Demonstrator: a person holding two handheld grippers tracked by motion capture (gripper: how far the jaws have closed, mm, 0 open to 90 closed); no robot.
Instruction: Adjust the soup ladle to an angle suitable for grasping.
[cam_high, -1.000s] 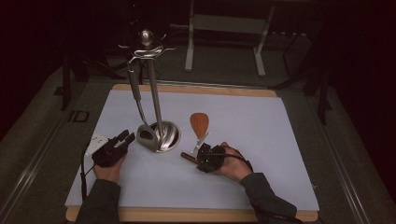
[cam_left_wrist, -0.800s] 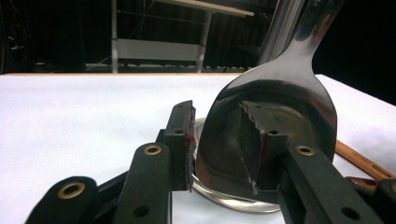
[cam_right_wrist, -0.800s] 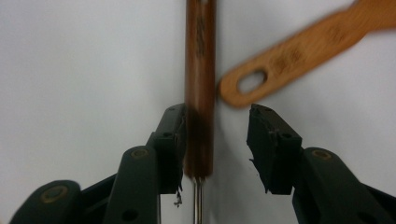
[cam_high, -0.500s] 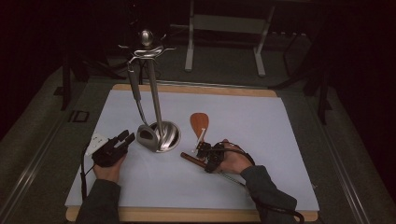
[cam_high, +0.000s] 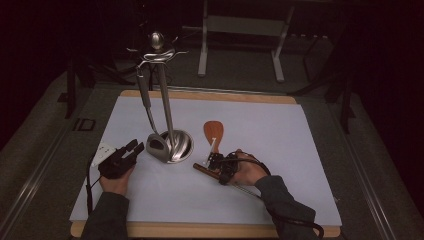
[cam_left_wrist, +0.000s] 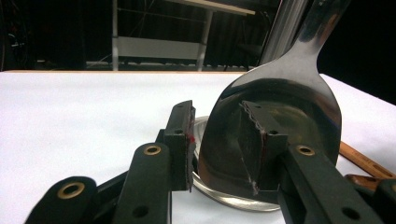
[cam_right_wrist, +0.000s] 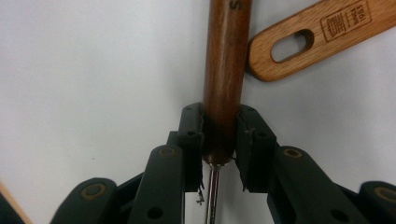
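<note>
Right gripper view looks straight down its claw (cam_right_wrist: 219, 144) at a dark brown wooden handle (cam_right_wrist: 225, 70) lying on the white desk (cam_right_wrist: 93, 70). The two pads sit on either side of the handle's lower end, right against it, and the jaws have just been closing with the handle between them. A thin metal shaft (cam_right_wrist: 212, 196) runs out of the handle's end toward the camera. Just beside the handle, at upper right, lies the slotted end of a lighter wooden spatula (cam_right_wrist: 317, 35), stamped with a mark.

In the high view the right claw (cam_high: 216, 162) rests at the middle of the white desk (cam_high: 300, 150), on the brown handle (cam_high: 201, 168), with the spatula (cam_high: 213, 132) reaching away from it toward the far edge. The left claw (cam_high: 131, 150) lies well apart to the left, its jaws standing wide with nothing gripped, pointing at the steel rack (cam_high: 170, 125). In the left gripper view a polished steel turner (cam_left_wrist: 275, 116) hangs right in front of the open left claw (cam_left_wrist: 224, 140), above the rack's round base (cam_left_wrist: 219, 186)
</note>
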